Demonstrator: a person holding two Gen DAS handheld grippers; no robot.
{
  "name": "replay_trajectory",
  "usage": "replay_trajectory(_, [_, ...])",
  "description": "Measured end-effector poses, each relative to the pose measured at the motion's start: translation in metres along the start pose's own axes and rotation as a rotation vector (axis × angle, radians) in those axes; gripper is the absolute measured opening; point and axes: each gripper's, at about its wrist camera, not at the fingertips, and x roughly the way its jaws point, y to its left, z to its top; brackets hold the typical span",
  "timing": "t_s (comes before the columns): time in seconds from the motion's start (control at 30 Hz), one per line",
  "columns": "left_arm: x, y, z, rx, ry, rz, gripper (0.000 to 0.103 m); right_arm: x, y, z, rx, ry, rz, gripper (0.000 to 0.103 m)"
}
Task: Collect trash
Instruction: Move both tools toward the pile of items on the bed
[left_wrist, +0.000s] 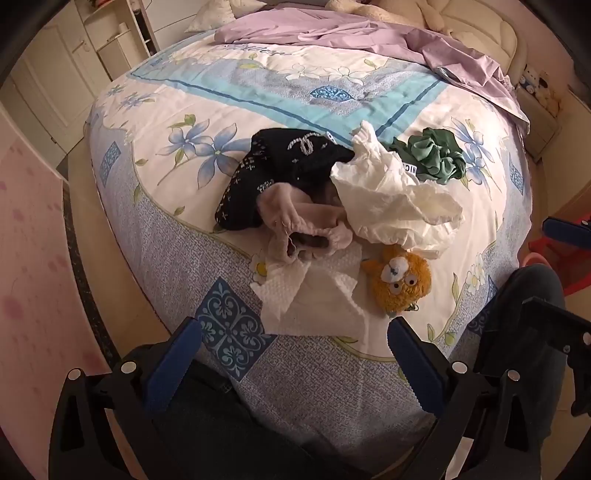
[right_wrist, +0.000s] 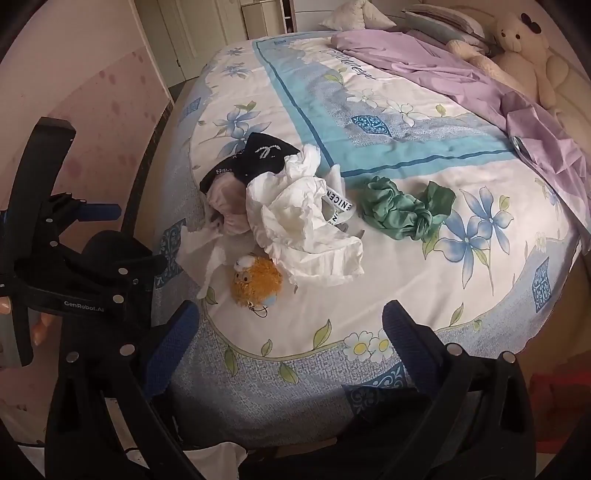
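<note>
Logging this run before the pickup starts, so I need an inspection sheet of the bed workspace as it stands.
Surface: bed with floral quilt, lilac sheet bunched at far end.
Job's things: white paper towel flat near the edge; crumpled white paper beside it.
Clutter: orange plush toy, black garment, pink garment, green cloth, teddy bear.
Grippers: left gripper open, empty; right gripper open, empty.
Cables: nothing seen.
Surroundings: cream cabinets, pink wall panel.
</note>
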Motion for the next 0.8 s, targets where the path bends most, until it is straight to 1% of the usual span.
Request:
replay_trajectory(0.23, [0.009,-0.003,-0.008,-0.024,0.046,-0.039,0.099,0.011,-0.005,0.0,0.035,0.019,0.013,0.096])
replay_trajectory(0.33, [0.012,-0.007,-0.011,-0.013,0.054,-0.034,0.099,0.016,-0.004,0.003,0.022,0.02,0.011,0.096])
replay_trajectory(0.4, [0.013,-0.01,-0.011,-0.003,0.056,-0.037,0.099,0.02,-0.003,0.006,0.013,0.021,0.009,0.096])
replay_trajectory(0.53, [0.014,-0.012,-0.009,-0.004,0.063,-0.056,0.099,0.029,0.001,0.014,-0.035,0.015,-0.039,0.096])
replay_trajectory(0.63, [0.015,-0.015,-0.008,0.006,0.066,-0.059,0.099,0.037,0.005,0.02,-0.065,0.012,-0.05,0.096])
replay_trajectory(0.67, [0.015,-0.016,-0.008,0.011,0.067,-0.061,0.099,0.041,0.006,0.021,-0.083,0.014,-0.066,0.095])
replay_trajectory(0.8, [0.019,-0.021,-0.006,0.032,0.071,-0.063,0.099,0.055,0.006,0.026,-0.106,0.036,-0.07,0.094])
